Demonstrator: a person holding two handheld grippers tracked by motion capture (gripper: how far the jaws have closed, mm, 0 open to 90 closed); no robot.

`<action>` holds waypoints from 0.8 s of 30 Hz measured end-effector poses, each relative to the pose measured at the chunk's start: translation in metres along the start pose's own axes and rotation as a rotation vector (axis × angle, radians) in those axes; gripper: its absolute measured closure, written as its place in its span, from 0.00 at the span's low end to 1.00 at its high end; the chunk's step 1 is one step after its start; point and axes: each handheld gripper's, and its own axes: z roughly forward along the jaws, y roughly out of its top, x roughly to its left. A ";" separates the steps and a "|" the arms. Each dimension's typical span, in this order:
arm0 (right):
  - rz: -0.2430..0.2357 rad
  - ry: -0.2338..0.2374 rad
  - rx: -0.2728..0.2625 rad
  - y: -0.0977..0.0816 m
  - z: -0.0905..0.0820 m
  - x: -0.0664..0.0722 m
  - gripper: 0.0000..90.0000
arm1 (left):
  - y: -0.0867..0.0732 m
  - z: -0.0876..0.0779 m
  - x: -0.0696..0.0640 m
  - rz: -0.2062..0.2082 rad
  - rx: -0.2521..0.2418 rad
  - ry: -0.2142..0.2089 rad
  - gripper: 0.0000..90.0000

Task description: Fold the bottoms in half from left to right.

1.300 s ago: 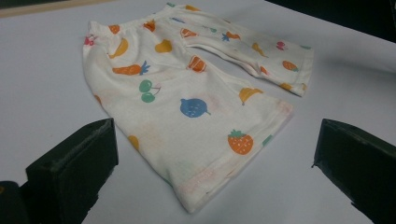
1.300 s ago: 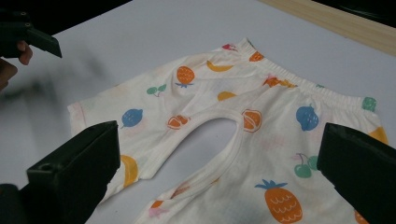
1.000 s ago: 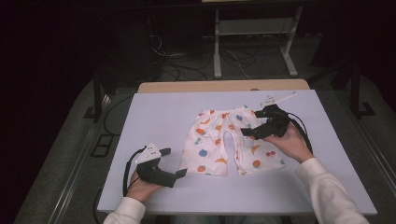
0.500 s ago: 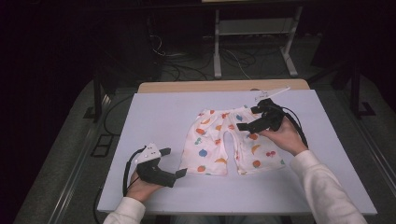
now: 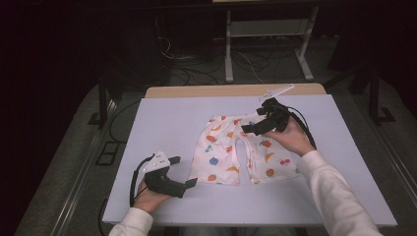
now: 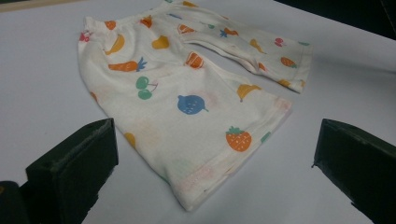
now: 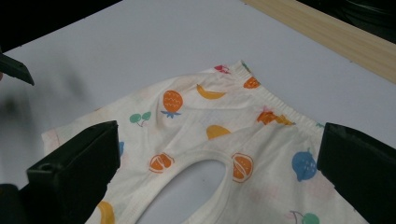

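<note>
Small white pants [image 5: 236, 152] printed with coloured fruit lie flat on the pale table [image 5: 167, 123], waistband at the far end and legs toward me. My left gripper [image 5: 183, 171] rests open on the table just left of the left leg's hem. In the left gripper view that leg [image 6: 187, 102] lies ahead between the wide-apart jaws. My right gripper [image 5: 254, 120] hovers open over the waistband's right part. In the right gripper view the waistband and crotch [image 7: 224, 126] lie between its spread jaws, and nothing is held.
A wooden strip [image 5: 196, 91] runs along the table's far edge, and a clear plastic piece [image 5: 278, 91] lies on it at the right. Beyond the table are a dark floor, cables and a metal stand [image 5: 265, 44]. Bare table surface surrounds the pants.
My right gripper has moved left and away from me, from over the right leg to over the waistband. The left gripper and the pants have stayed put.
</note>
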 end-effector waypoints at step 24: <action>-0.016 0.022 0.015 0.037 0.034 0.000 0.00 | -0.001 0.000 0.000 -0.004 0.004 -0.004 0.00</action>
